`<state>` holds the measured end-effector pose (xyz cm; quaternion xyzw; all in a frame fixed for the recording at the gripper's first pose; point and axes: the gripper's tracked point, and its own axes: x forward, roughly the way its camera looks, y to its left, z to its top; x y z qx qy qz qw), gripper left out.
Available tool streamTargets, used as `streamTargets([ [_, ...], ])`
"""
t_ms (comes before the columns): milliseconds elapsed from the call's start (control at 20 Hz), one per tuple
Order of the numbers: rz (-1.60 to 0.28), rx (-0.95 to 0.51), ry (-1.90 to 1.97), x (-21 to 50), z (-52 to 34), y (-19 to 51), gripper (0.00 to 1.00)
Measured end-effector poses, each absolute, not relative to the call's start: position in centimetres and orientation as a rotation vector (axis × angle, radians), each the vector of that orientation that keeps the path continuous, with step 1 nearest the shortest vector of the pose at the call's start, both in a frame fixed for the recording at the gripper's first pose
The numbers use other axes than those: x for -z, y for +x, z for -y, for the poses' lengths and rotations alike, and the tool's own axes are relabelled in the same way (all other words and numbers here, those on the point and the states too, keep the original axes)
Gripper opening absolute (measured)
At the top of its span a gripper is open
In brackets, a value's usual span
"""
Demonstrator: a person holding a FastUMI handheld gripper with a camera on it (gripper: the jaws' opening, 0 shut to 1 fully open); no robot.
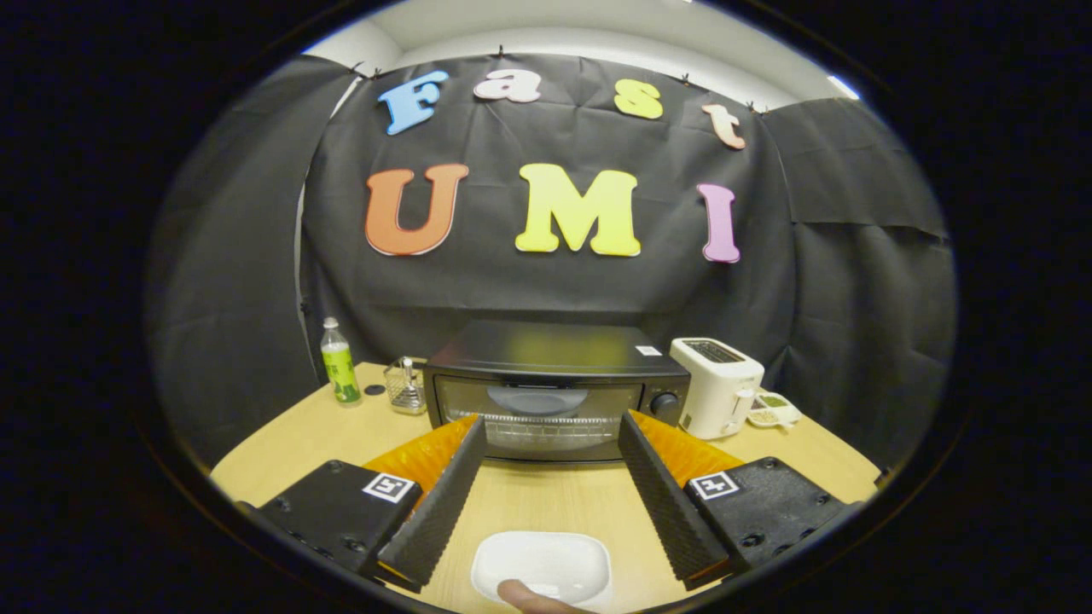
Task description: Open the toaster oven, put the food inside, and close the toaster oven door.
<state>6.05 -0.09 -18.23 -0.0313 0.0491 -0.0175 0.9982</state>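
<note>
The tongs [550, 452] are hanging above the table [281, 443] with their fingers spread wide, gripping nothing. Near them, low between the two fingers, a white dish [546, 563] is sitting on the wood with a pale, rounded piece of food [533, 597] at its near rim; how much more of it there is I cannot tell. Beyond the fingertips, the toaster oven [554, 384] is standing square on, its glass door [537, 414] upright and shut, and a rack is showing faintly through the pane. So the food is lying outside, on the near side of the tongs, while the oven is waiting on the far side. To my eye the door step is the one in hand: with the food out and the door closed, the tongs would need to reach forward to the door's top edge and draw it down. To the right of the oven a white toaster [717, 384] is standing, and to the left a wire holder [406, 386] and a green bottle [339, 362].
</note>
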Motion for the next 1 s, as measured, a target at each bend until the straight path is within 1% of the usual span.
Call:
streamTargets([
  [350, 0.001, 0.028, -0.031, 9.7, 1.2, -1.7, 1.0],
  [500, 0.049, 0.054, 0.0, 5.6, 2.6, -4.1, 1.0],
  [650, 0.025, 0.043, 0.0, 3.8, 3.0, -6.4, 1.0],
  [800, 0.072, 0.037, -0.011, 1.4, 3.2, -8.8, 1.0],
  [1000, 0.06, -0.046, 0.005, 2.6, 1.5, -12.5, 1.0],
])
